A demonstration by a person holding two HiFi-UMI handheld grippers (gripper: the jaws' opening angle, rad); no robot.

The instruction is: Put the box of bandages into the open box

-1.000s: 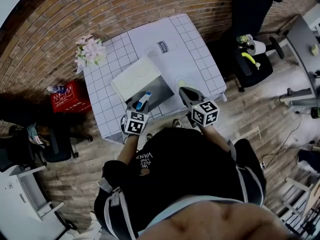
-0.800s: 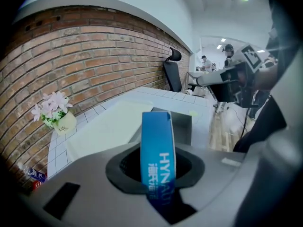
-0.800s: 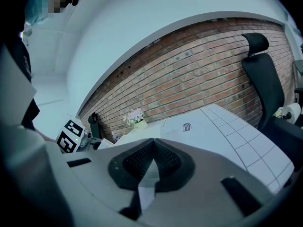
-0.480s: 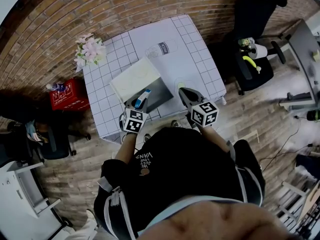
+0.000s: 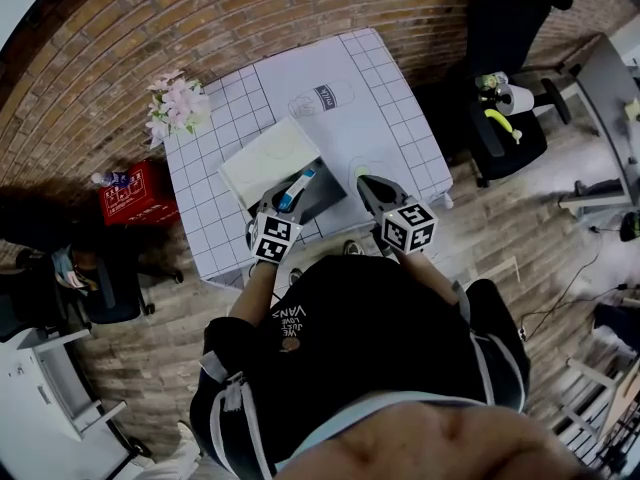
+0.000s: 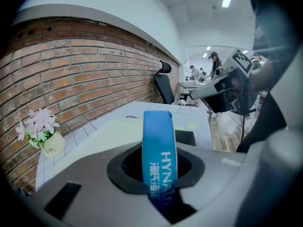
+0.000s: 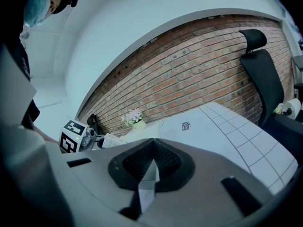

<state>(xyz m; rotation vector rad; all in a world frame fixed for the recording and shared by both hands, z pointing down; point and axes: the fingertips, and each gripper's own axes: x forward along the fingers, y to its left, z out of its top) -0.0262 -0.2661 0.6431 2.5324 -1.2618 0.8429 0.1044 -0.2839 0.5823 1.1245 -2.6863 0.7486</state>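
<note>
The box of bandages (image 5: 296,189) is a slim blue carton with white print. It stands on end between the jaws of my left gripper (image 5: 289,198), which is shut on it. In the left gripper view the blue carton (image 6: 157,143) rises out of the left gripper (image 6: 158,169), and beyond it lie the pale lid (image 6: 116,126) and dark inside (image 6: 187,137) of the open box. In the head view the carton hangs at the near rim of the open box (image 5: 325,200), whose white lid (image 5: 268,156) folds back to the left. My right gripper (image 5: 368,182) is just right of the box, its jaws (image 7: 151,148) shut on nothing.
The table (image 5: 390,118) wears a white squared cloth with a small printed label (image 5: 325,94). A pot of pink flowers (image 5: 178,103) stands at its far left corner. A red crate (image 5: 140,190) sits on the floor to the left, a black office chair (image 5: 505,28) to the right.
My left gripper has carried the blue carton a little forward and right, up to the open box's near rim. The right gripper has stayed put.
</note>
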